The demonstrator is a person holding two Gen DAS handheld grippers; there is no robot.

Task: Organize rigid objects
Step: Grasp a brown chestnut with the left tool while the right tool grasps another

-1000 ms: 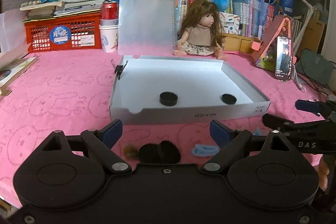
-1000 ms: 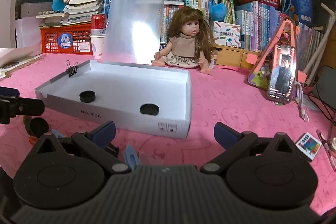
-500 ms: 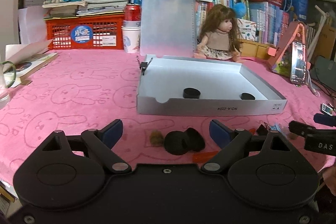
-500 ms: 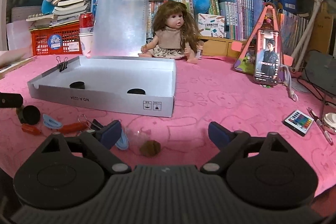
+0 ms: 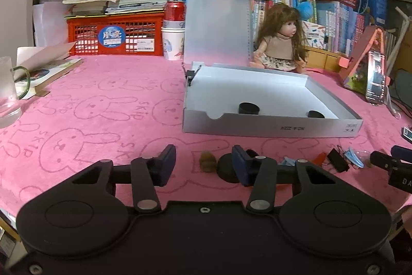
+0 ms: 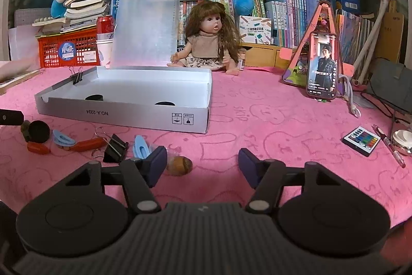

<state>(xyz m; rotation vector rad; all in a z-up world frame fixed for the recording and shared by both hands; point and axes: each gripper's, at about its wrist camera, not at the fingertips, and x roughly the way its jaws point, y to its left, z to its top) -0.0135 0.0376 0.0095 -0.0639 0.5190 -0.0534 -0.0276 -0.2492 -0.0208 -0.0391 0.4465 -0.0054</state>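
The counter (image 6: 257, 125), draped in pink cloth printed with rabbits, stretched before me, its far edge crowded with books and plush toys. A clear clipboard (image 6: 145, 27) stood upright behind the white box (image 6: 123, 115), and a long-haired doll (image 6: 208, 43) sat just beside the box's far right corner. The box lay open and shallow on the cloth, a black binder clip (image 6: 76, 77) pinched on its far left rim. Inside it rested two black caps, one (image 5: 248, 108) near the front notch and the other (image 5: 316, 114) toward the right wall.

My left tool (image 5: 203, 166) hung low over the cloth in front of the box, its blue-padded jaws apart and gripping nothing. Between them lay a small brown lump (image 5: 208, 161), and a black cap (image 5: 228, 168) sat touching the right pad, partly hidden behind it. My right tool (image 6: 202, 166) also stood wide open and empty, with a brown nut-like piece (image 6: 179, 165), perhaps a walnut, just inside its left pad.

Scattered along the box's front were a second black binder clip (image 6: 114, 147), two light-blue hair clips (image 6: 63, 139) (image 6: 141, 146), and two orange pieces (image 6: 86, 144) (image 6: 38, 148). Well apart to the right lay a small remote (image 6: 361, 140).
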